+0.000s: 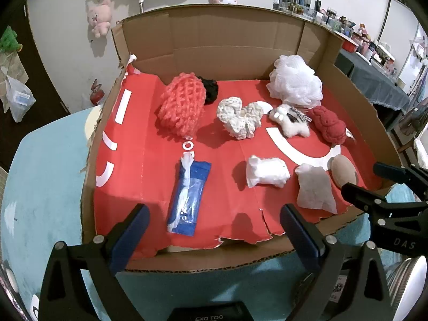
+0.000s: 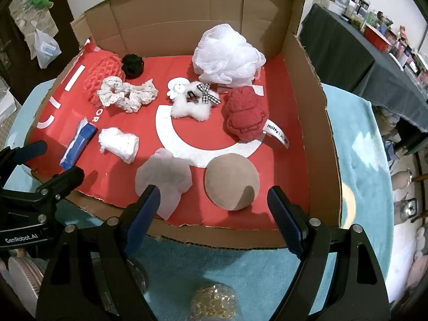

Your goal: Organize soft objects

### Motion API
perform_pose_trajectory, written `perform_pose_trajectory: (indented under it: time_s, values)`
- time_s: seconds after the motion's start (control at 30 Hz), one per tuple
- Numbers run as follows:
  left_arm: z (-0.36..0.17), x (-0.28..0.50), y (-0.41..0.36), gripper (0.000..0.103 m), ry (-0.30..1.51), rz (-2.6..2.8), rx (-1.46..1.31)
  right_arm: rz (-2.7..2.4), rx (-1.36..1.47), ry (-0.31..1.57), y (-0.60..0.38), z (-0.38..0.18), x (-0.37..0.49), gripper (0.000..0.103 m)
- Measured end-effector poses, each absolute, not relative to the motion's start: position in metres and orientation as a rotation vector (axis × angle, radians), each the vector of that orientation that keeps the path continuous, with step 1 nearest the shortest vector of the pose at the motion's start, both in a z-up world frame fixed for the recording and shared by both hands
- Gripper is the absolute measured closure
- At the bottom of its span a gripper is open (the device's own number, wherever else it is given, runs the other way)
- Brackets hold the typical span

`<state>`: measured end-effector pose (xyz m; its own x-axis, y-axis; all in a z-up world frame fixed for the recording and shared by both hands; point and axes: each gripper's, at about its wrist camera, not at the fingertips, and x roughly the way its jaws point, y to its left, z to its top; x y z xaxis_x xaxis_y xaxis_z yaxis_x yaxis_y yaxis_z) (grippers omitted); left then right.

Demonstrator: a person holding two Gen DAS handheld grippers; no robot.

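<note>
Left gripper (image 1: 214, 224): fingers (image 1: 131, 230) spread wide, nothing between them, poised over the near edge of the cardboard box (image 1: 222, 37). Just beyond the fingertips, on the red liner (image 1: 139, 165), a blue-and-clear plastic packet (image 1: 188, 195) lies lengthwise.

Right gripper (image 2: 212, 208): fingers (image 2: 287, 219) likewise wide apart and empty, over the near right corner of the box. The left finger overlaps a pale translucent mesh piece (image 2: 167, 179) in the view; contact cannot be told. Between the fingers, further in, a round tan pad (image 2: 231, 180) rests on the liner.

Contents, near row outward:
- White cotton wad (image 2: 120, 143), between the packet and the mesh piece.
- Red knitted figure (image 2: 244, 113) with a white "miffy" label, right of centre.
- Small white fluffy animal (image 2: 191, 104) with a black-and-white checked bow, just left of the red figure.
- Cream lace scrunchie (image 2: 125, 93), left of the animal, touching the coral net pouf (image 2: 103, 76) behind it.
- Black scrunchie (image 2: 132, 64), at the back wall beside the coral pouf.
- White mesh bath pouf (image 2: 227, 53), back right, the tallest item.

Container: open-topped cardboard box, flaps up at back and sides, front wall low. It sits on a light blue plush cover (image 2: 355, 144) over the tabletop.

Surroundings: pink plush toys hang on the wall (image 1: 99, 17); a dark-draped table (image 2: 347, 53) with small items stands at the right.
</note>
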<state>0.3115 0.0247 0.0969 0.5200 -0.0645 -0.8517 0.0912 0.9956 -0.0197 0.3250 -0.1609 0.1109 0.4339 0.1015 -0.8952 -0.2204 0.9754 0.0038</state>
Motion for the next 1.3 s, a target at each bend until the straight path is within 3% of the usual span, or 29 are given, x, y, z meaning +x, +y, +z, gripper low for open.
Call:
perform_pose_trajectory:
  time_s: [1.3]
  values:
    - [0.0975, 0.3105, 0.0248, 0.003, 1.008, -0.095, 0.029, 0.205, -0.12, 1.099, -0.16, 0.1115, 0.3241, 0.021]
